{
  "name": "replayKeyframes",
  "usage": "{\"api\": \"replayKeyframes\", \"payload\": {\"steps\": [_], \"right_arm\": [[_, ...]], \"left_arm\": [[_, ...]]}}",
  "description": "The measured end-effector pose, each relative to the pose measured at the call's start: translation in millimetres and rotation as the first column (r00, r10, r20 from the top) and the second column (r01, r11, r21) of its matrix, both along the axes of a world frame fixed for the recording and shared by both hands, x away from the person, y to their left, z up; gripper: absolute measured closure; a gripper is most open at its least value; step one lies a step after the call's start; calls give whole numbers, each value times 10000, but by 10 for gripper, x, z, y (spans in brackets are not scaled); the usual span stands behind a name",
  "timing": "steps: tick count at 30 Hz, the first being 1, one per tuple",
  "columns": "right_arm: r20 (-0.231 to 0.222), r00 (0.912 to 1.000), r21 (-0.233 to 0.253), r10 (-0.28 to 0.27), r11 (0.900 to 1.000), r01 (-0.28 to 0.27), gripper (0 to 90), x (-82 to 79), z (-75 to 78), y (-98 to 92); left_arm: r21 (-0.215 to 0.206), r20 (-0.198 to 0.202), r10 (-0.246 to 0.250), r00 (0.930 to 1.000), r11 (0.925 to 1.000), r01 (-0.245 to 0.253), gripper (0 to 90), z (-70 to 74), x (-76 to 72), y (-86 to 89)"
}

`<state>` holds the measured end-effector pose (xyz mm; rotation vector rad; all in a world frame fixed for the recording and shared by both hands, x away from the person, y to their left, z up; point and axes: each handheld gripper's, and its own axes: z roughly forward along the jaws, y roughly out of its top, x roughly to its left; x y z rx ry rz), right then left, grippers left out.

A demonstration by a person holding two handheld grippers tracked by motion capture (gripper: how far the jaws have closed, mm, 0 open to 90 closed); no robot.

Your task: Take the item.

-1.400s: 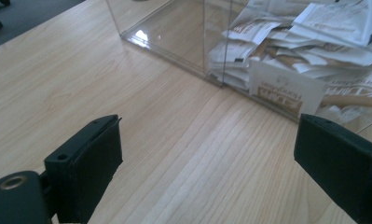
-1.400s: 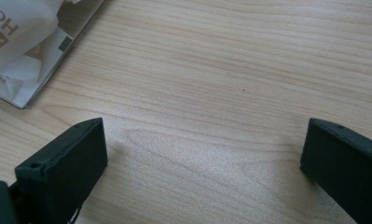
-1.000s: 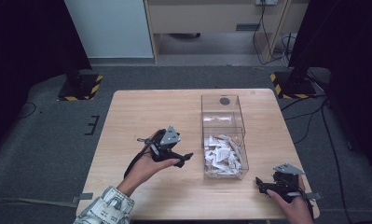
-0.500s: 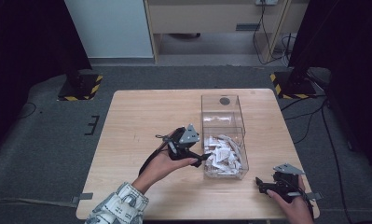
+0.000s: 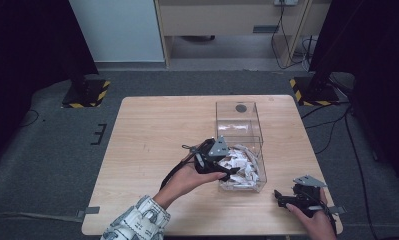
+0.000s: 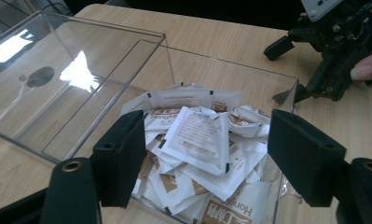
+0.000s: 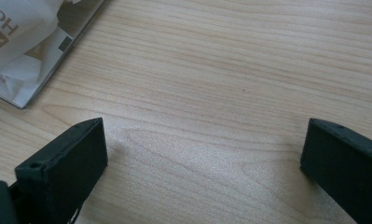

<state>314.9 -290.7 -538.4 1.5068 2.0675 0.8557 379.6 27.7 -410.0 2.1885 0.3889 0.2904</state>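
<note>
A clear plastic box (image 5: 261, 150) on the wooden table (image 5: 152, 135) holds a heap of white sachets (image 5: 242, 167) with brown print. Its clear lid (image 5: 239, 117) lies hinged back on the far side. My left gripper (image 5: 231, 172) hangs open over the box's near left rim, its jaws wide apart above the sachets (image 6: 200, 135), nothing between them. My right gripper (image 5: 278, 196) rests low near the table's front right corner, open and empty, its jaws spread over bare wood (image 7: 211, 107). The left gripper view also shows the right gripper (image 6: 286, 70) beyond the box.
The box's corner and sachets (image 7: 20, 51) sit at the upper left of the right gripper view. Black stands with yellow-black striped bases (image 5: 84, 95) flank the table on the floor. A cabinet (image 5: 227, 20) stands behind. Bare wood spans the table's left half.
My left gripper has travelled right from the table's middle to the box and now hovers over the sachets. The right gripper has stayed put.
</note>
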Motion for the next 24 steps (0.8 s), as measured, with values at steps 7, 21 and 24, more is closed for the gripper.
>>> {"api": "replayKeyframes", "payload": {"steps": [7,21,24], "right_arm": [[-1,10000,1,-2,10000,2,8,0,0,0],[-1,10000,3,-2,10000,2,9,0,0,0],[13,10000,4,-9,10000,9,8,0,-1,1]], "left_arm": [[349,-187,-285,9994,9990,291,376,-42,-8,-168],[1428,-628,-167,9979,9894,255,566,-197,61,-440],[1497,-713,-48,9974,9886,154,597,-224,94,-445]]}}
